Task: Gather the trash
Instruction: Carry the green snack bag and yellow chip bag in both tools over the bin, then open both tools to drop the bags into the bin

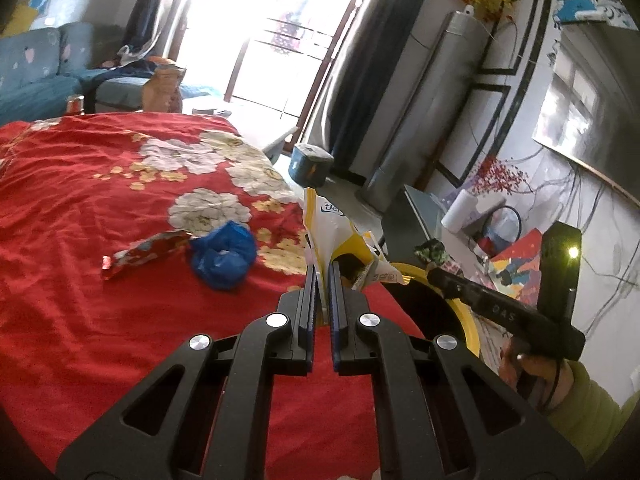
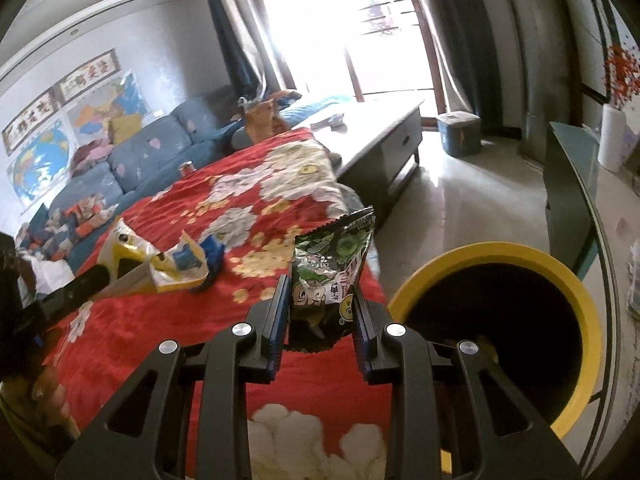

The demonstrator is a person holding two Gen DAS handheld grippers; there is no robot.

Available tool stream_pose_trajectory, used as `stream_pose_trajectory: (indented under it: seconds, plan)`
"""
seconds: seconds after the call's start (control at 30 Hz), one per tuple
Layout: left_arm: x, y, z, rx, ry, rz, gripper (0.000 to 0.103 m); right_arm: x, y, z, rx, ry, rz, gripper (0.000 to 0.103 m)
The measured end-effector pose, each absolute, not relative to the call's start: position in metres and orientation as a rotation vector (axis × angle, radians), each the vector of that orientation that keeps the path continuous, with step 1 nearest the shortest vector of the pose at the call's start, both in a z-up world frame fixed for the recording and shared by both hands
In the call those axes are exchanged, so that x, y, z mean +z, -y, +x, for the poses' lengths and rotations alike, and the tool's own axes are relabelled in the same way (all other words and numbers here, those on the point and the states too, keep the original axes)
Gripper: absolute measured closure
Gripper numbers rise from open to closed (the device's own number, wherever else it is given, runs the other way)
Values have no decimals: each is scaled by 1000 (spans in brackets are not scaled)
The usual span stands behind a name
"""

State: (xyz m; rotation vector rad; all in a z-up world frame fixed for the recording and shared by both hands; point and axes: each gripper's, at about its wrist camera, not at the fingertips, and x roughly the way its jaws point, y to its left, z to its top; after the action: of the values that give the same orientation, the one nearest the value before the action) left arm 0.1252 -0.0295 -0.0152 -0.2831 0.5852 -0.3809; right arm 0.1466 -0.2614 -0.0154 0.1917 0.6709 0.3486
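Observation:
My left gripper [image 1: 322, 270] is shut on a yellow and white plastic bag [image 1: 334, 226] and holds it above the red flowered cloth [image 1: 100, 168]; the bag also shows in the right wrist view [image 2: 168, 260]. My right gripper [image 2: 322, 284] is shut on a green snack packet [image 2: 332, 268], held upright beside the yellow-rimmed bin [image 2: 504, 316]. The packet [image 1: 432, 251] and bin rim [image 1: 468, 316] also show in the left wrist view. A crumpled blue bag [image 1: 224, 256] and a red foil wrapper [image 1: 140, 254] lie on the cloth.
A blue sofa [image 2: 132, 160] stands behind the cloth-covered surface. A low grey table [image 2: 384, 136] and a small blue stool [image 2: 458, 134] stand toward the window. A cabinet with a white paper roll [image 2: 612, 140] is on the right. A brown paper bag [image 1: 164, 88] stands at the far edge.

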Motion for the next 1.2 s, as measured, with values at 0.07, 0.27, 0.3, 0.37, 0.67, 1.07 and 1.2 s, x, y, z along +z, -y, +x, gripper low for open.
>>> stream_pose_trajectory:
  seconds: [0.07,0.27,0.3,0.37,0.67,1.07,1.2]
  plan:
    - [-16,37,126,-390,-590,-272,101,-17,269,148,334,-672,201,76]
    - [-18,59,130,-421,-604,-237,100,-22,289,152,285,-671,230,76]
    - [-19,64,131,-426,-608,-229,100,-23,293,153,274,-671,236,76]
    - [-20,71,132,-436,-615,-217,100,-24,300,154,254,-671,247,76]
    - [-26,112,139,-499,-645,-137,100,-33,333,158,186,-679,294,76]
    - [-49,180,154,-579,-709,17,100,-42,372,159,119,-681,358,75]
    - [-56,202,160,-602,-725,65,100,-45,386,159,99,-676,384,72]
